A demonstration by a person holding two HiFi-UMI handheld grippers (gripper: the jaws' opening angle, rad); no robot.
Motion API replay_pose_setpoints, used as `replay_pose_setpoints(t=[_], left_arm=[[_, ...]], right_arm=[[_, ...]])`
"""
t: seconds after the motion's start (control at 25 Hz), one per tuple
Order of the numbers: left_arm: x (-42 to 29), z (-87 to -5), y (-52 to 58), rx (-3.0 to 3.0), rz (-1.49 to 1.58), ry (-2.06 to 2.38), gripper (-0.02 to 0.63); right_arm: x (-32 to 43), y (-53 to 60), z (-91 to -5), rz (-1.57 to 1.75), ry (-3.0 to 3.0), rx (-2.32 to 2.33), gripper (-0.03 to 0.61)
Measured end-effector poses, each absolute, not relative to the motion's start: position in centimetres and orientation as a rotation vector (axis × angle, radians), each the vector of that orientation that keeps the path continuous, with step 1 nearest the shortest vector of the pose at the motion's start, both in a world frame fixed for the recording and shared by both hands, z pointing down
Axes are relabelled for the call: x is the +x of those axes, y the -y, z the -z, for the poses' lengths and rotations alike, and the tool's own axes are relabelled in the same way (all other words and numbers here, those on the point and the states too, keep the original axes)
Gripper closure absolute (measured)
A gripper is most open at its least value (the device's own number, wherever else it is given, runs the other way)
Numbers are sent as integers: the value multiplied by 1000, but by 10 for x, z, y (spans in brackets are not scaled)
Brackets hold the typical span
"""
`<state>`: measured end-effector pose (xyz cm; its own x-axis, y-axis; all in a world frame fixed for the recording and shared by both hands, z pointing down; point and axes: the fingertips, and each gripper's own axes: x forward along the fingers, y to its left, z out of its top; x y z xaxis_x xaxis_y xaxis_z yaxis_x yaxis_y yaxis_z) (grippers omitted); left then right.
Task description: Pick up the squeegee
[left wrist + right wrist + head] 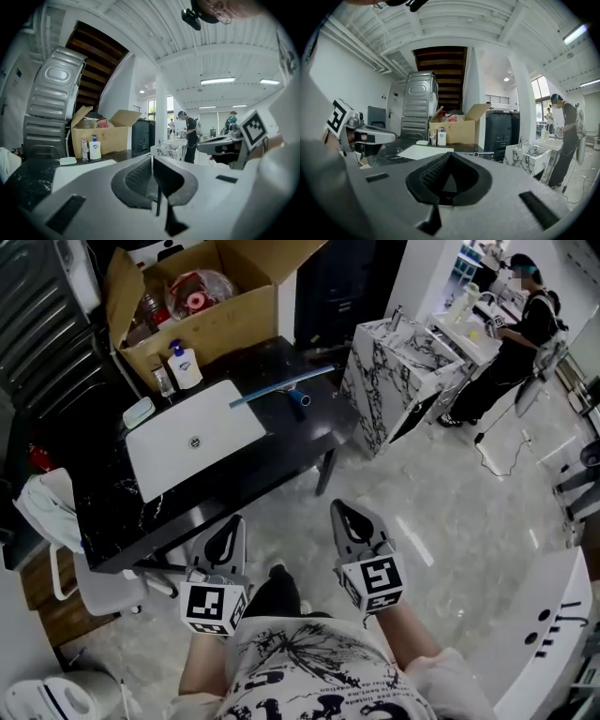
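The squeegee (pixel 281 390), a long pale-blue blade with a blue handle, lies on the black table (pixel 112 521) just past the far right corner of the white sink basin (pixel 192 437). Both grippers are held low in front of the person, well short of the table's near edge and apart from the squeegee. My left gripper (pixel 232 523) has its tips together with nothing between them, as the left gripper view (pixel 152 158) also shows. My right gripper (pixel 339 508) is shut and empty too (pixel 449 154). In the right gripper view the squeegee (pixel 480 153) shows as a thin bar beyond the jaws.
An open cardboard box (pixel 202 310), a soap bottle (pixel 185 365) and a small dish (pixel 138 412) stand at the table's far side. A marble-patterned cabinet (pixel 398 371) stands right of the table, with a person (pixel 511 334) beyond it. A white chair (pixel 94 587) sits at the left.
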<state>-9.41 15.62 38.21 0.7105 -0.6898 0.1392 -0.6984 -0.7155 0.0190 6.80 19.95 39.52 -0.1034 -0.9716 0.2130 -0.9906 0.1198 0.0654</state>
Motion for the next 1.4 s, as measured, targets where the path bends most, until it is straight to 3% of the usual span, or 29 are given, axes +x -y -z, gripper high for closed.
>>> replay_pose_setpoints(t=[0.72,1.12,1.28,1.32,1.4], left_arm=[[-14,-367,158,2793,-134,1354,601],[-22,-366,196,2580,-174,1664,601],[-23,-368,193,2489,-181,1769,601],[-23,-372,192,2476,-184,1780,601],[-22,-381,191,2455,-193,1793,601]], right_arm=[[159,134,-383,-155,2280,1814,586],[177,216,-416,-304,2345,1566,586],[174,226,-463,-511,2262,1363,584],[172,226,-478,-572,2223,1292,575],[169,224,-506,-676,2142,1151,467]])
